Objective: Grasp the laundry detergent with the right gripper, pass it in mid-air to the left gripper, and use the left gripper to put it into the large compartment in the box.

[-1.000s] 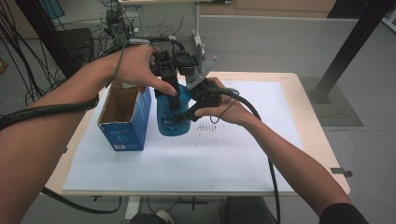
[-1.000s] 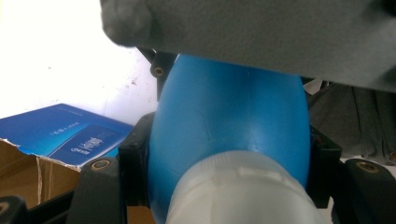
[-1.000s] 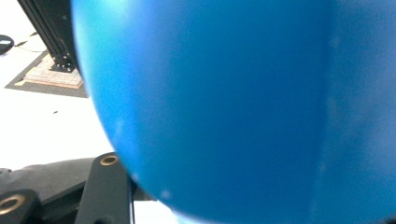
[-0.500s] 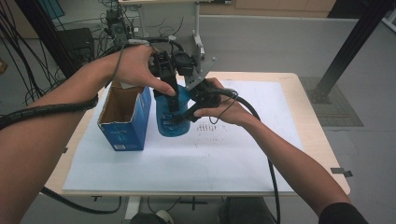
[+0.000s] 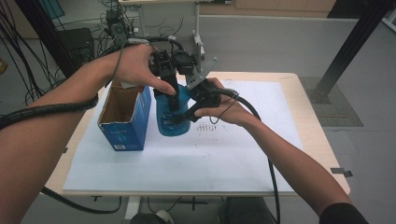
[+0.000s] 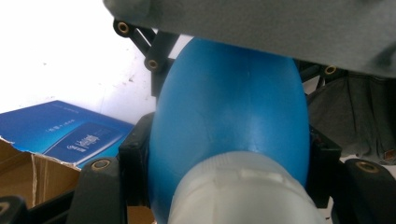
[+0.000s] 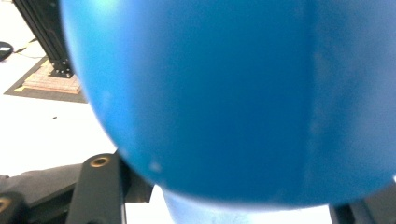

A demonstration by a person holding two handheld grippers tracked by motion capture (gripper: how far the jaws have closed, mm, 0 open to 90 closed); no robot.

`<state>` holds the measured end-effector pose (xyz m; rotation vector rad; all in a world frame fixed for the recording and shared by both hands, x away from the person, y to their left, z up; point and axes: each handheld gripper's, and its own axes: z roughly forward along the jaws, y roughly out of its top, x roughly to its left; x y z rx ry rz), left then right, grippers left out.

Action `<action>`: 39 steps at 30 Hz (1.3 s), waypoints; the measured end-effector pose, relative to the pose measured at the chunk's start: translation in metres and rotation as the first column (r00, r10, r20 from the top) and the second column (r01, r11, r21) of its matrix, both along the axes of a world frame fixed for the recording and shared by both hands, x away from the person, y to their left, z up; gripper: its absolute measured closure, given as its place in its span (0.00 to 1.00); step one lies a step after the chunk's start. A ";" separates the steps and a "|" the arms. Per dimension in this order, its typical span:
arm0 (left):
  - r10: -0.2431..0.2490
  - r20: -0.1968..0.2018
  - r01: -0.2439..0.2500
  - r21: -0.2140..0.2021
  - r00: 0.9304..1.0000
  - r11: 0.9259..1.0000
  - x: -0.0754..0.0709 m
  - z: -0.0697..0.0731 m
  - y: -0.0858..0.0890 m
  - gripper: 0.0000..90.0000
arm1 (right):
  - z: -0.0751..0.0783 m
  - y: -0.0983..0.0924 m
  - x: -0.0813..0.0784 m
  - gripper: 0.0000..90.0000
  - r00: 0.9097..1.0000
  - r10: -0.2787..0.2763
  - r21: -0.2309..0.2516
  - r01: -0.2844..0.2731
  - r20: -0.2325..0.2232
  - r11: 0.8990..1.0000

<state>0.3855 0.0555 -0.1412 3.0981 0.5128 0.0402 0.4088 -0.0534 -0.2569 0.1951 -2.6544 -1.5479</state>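
A blue bottle (image 5: 170, 122) with a white cap (image 6: 238, 193) stands upright over the white sheet, beside an open blue carton (image 5: 125, 133). My left gripper (image 5: 173, 103) comes down from above, shut on the bottle (image 6: 229, 102) with a jaw on each side just below the cap. My right gripper (image 5: 187, 113) reaches in from the right at the bottle's lower side. Its jaws have just been opening, and the bottle (image 7: 233, 93) sits between them. The bottle hides its pads, so contact is unclear.
The carton (image 6: 70, 135), torn open at the top, stands close to the left of the bottle. A white sheet (image 5: 210, 158) covers the wooden table (image 5: 322, 154). Cables trail from both grippers. A black frame post (image 5: 348, 46) stands past the right corner.
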 end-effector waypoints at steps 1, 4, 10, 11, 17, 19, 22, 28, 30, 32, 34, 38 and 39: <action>-0.002 -0.001 0.002 -0.002 1.000 1.000 0.000 0.000 0.000 0.41 | 0.000 0.000 0.000 0.37 1.000 -0.003 0.002 0.003 -0.002 1.000; 0.004 -0.006 -0.004 0.008 1.000 1.000 0.001 -0.001 0.000 0.41 | 0.000 -0.003 0.002 0.30 1.000 -0.021 0.005 0.021 0.012 1.000; 0.034 -0.006 -0.034 0.009 0.999 0.999 0.003 0.001 0.004 0.41 | 0.001 -0.012 0.004 0.17 0.997 -0.061 -0.025 0.060 -0.042 0.998; 0.040 -0.006 -0.039 0.010 0.999 0.999 0.004 0.001 0.005 0.41 | 0.000 -0.013 0.005 0.15 0.996 -0.075 -0.030 0.074 -0.049 0.997; 0.082 0.001 -0.082 0.010 0.997 0.997 0.007 0.006 0.009 0.41 | 0.000 -0.023 0.004 0.03 0.989 -0.145 -0.076 0.144 -0.013 0.987; 0.094 -0.004 -0.094 0.014 0.996 0.995 0.008 0.007 0.011 0.41 | 0.000 -0.026 0.005 0.02 0.986 -0.167 -0.084 0.166 -0.006 0.983; 0.136 -0.023 -0.135 0.008 0.991 0.991 0.011 0.009 0.013 0.41 | 0.000 -0.034 0.006 0.01 0.981 -0.195 -0.115 0.194 -0.002 0.974; 0.186 -0.017 -0.185 0.019 0.982 0.982 0.015 0.016 0.020 0.41 | 0.005 -0.053 0.009 0.01 0.969 -0.248 -0.188 0.246 0.013 0.951; 0.209 -0.011 -0.209 0.024 0.978 0.978 0.016 0.019 0.024 0.41 | 0.006 -0.062 0.010 0.01 0.963 -0.267 -0.209 0.266 0.021 0.941; 0.230 -0.008 -0.230 0.025 0.973 0.973 0.018 0.022 0.027 0.41 | 0.007 -0.070 0.012 0.01 0.958 -0.286 -0.228 0.283 0.021 0.932; 0.260 -0.004 -0.260 0.021 0.965 0.965 0.020 0.027 0.032 0.41 | 0.009 -0.080 0.013 0.01 0.950 -0.312 -0.245 0.309 0.027 0.919; 0.321 0.018 -0.321 0.019 0.947 0.947 0.023 0.038 0.041 0.41 | 0.011 -0.098 0.016 0.01 0.934 -0.355 -0.269 0.350 0.033 0.897; 0.331 0.023 -0.332 0.019 0.943 0.943 0.023 0.041 0.042 0.41 | 0.011 -0.104 0.016 0.01 0.929 -0.369 -0.279 0.364 0.037 0.889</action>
